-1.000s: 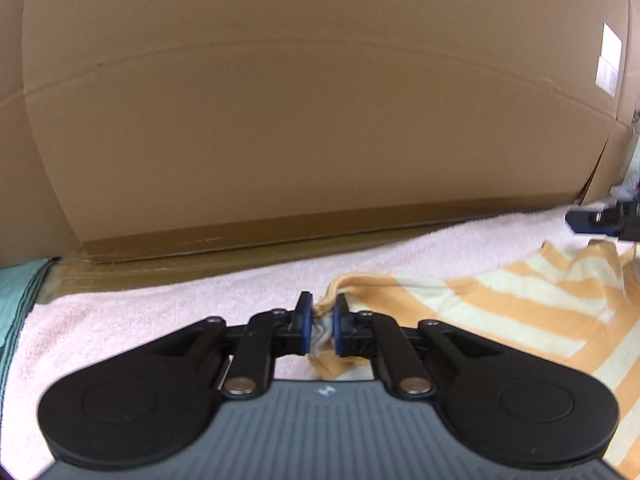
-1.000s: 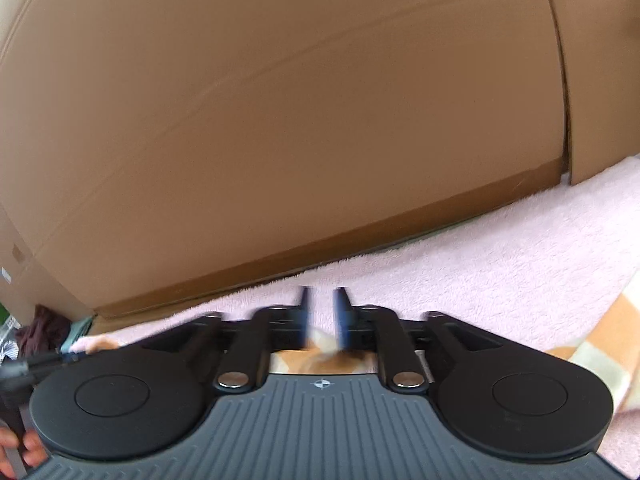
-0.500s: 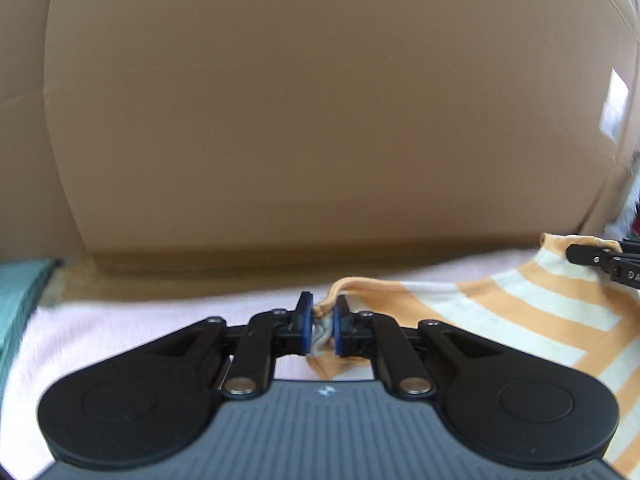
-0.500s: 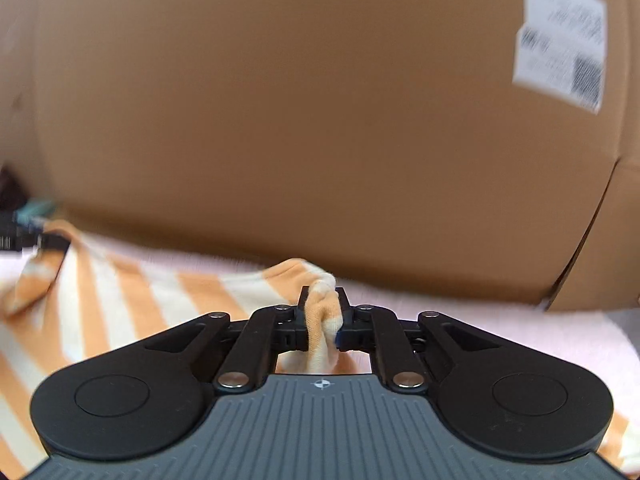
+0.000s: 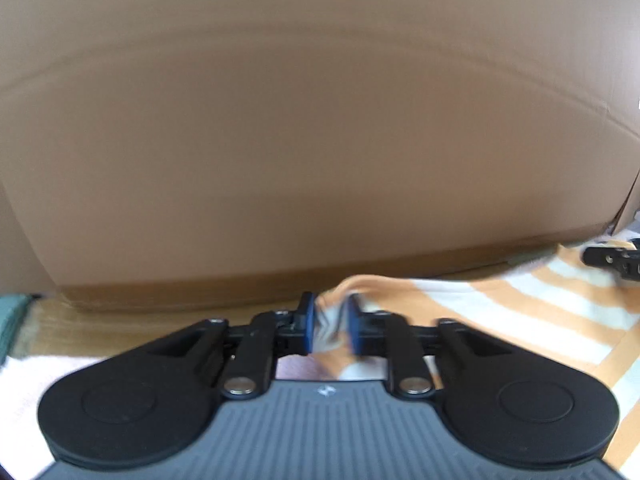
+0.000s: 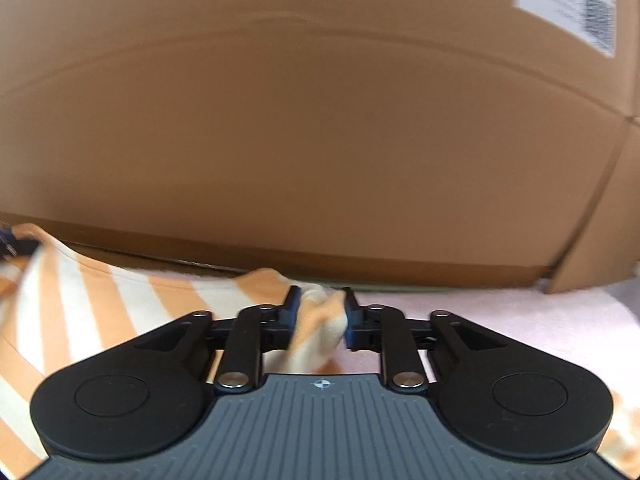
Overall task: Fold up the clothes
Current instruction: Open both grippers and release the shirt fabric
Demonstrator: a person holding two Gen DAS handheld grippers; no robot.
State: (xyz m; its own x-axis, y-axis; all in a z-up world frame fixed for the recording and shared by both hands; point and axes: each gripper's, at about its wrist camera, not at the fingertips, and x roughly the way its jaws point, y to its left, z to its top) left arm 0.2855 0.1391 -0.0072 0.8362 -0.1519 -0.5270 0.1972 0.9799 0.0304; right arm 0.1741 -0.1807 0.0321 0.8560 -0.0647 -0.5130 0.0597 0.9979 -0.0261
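An orange and cream striped shirt [image 5: 520, 312] lies on a pink towel [image 5: 40, 368], its far edge close to a cardboard box. My left gripper [image 5: 330, 320] has its jaws opening; a fold of the shirt's edge sits loosely between the blue pads. In the right wrist view the shirt [image 6: 100, 300] spreads to the left. My right gripper [image 6: 322, 312] is also opening its jaws, and a thick bunch of shirt fabric still fills the gap and touches both pads. The right gripper's tip [image 5: 612, 260] shows at the far right of the left wrist view.
A large cardboard box [image 5: 320, 140] stands like a wall just beyond the towel and fills both views [image 6: 320, 140]. It carries a white label [image 6: 568, 4]. A teal cloth [image 5: 12, 320] lies at the far left. Bare pink towel [image 6: 480, 304] stretches to the right.
Both grippers carried the shirt's edge toward the box. The right gripper rolled level and shut on the shirt. Both pairs of jaws have since spread wider.
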